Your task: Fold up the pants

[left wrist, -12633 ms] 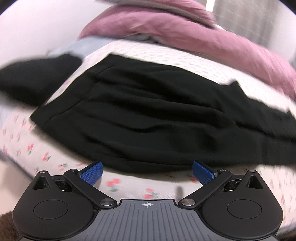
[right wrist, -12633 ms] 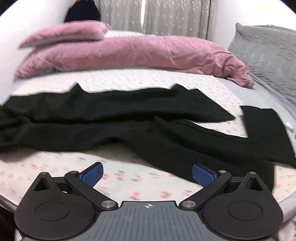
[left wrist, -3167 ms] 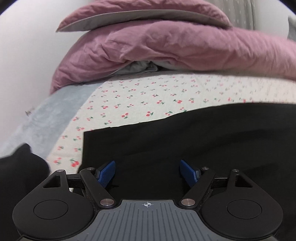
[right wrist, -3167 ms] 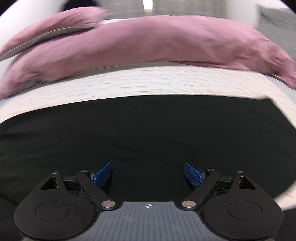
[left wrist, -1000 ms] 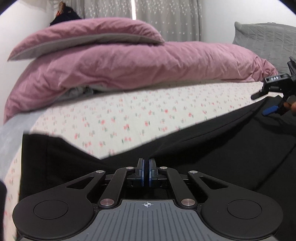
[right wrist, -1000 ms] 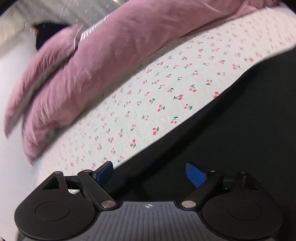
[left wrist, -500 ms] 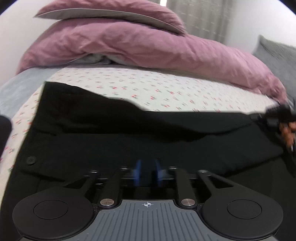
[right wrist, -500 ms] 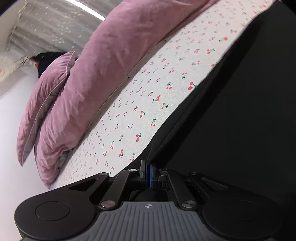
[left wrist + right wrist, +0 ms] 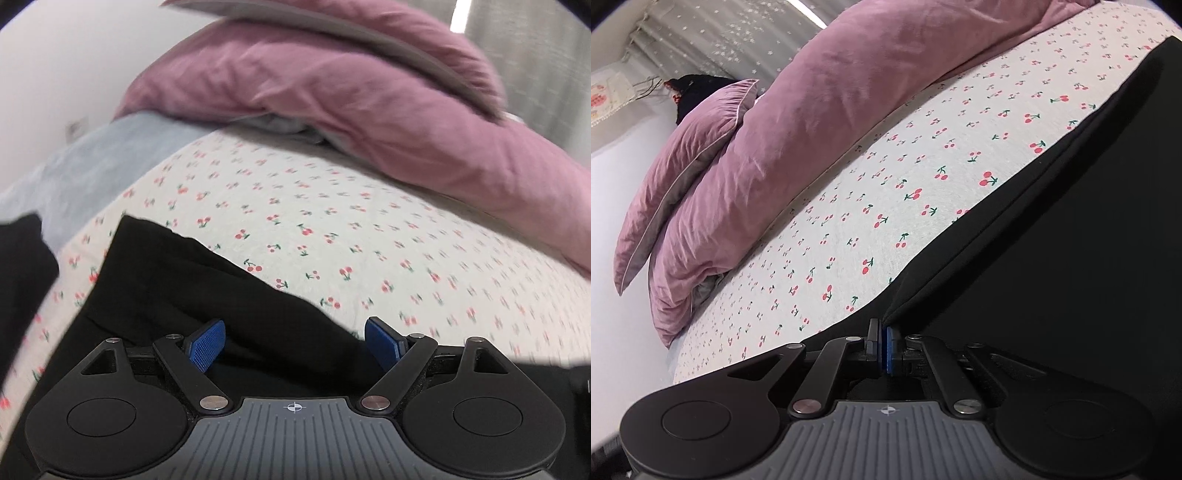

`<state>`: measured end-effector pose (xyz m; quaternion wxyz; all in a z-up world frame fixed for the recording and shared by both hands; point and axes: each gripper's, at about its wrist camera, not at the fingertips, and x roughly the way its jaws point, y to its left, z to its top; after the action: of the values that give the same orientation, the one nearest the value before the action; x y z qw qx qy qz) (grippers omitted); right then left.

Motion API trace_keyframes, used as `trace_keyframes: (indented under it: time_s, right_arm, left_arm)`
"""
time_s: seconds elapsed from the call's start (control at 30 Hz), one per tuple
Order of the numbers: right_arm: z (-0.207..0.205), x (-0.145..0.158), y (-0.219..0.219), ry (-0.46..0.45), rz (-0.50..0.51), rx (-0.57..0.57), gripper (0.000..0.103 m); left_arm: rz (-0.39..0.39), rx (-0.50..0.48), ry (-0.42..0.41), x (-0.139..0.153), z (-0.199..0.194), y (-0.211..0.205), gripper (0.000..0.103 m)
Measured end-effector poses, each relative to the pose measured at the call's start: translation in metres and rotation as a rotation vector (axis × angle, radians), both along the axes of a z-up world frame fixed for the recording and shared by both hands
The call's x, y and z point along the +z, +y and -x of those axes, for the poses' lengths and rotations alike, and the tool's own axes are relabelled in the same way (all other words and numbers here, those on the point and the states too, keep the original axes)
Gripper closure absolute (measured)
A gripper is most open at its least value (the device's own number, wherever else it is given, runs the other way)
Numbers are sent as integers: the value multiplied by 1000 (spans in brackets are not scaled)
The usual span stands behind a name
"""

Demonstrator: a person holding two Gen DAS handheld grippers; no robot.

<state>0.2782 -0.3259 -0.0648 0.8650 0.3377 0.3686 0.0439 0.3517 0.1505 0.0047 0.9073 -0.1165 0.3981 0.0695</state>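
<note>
The black pants (image 9: 207, 295) lie flat on the cherry-print bed sheet (image 9: 332, 236). In the left wrist view my left gripper (image 9: 294, 341) is open just above the pants near their far edge, the blue pads (image 9: 207, 341) apart and holding nothing. In the right wrist view the pants (image 9: 1071, 258) fill the lower right. My right gripper (image 9: 884, 345) is shut on the pants' edge, and a fold of black cloth rises from between its pads.
A pink duvet (image 9: 369, 96) and pillow (image 9: 687, 155) lie along the far side of the bed. A second black garment (image 9: 22, 269) sits at the left edge on a grey-blue cover (image 9: 92, 158). Curtains (image 9: 713, 40) hang behind.
My left gripper has opened and let go of the pants, and now looks toward their left end. My right gripper stays shut on the edge and has barely moved.
</note>
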Motion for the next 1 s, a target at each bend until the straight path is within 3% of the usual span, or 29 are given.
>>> trace_keyframes:
  time_s: [0.17,0.3,0.33,0.37,0.43,0.5,0.57,0.63,0.7,0.8,0.9,1.0]
  right_arm:
    - [3,-3,-4,-20,-7,19,103]
    - [5,-4,-7,-36,-12,39,103]
    - [5,-4,-8,-37,-15,45,103]
    - [5,-5,-10,-36,-21,50,103]
    - [3,-5,-14,-23,-51,61,103]
    - [2,-3,-21,2,-92,76,103]
    - [4,4,-28,18,-127,76,94]
    - [10,14,-34,4,-111,57,71]
    - [16,22,-39,-3,-62,19,60]
    - [21,23,-46,17,-37,-32,59]
    - [20,16,-50,16,-82,-68,59]
    - [16,9,-51,-1,-91,-126,65]
  left_arm:
    - [-76,177,78,-8,-30,-26,18]
    - [-151,266,117,-15,-44,-37,22]
    - [-149,300,124,-17,-44,-37,34]
    - [-129,318,128,-18,-42,-34,56]
    - [-81,337,136,-22,-34,-25,78]
    - [-50,332,106,-21,-23,-18,91]
    - [-5,325,74,-18,-11,-11,97]
    - [26,314,46,-16,2,-6,99]
    - [70,304,24,-16,12,-3,99]
    - [138,300,0,-18,26,4,99]
    - [193,305,-18,-20,37,10,99]
    - [247,304,-29,-22,49,16,99]
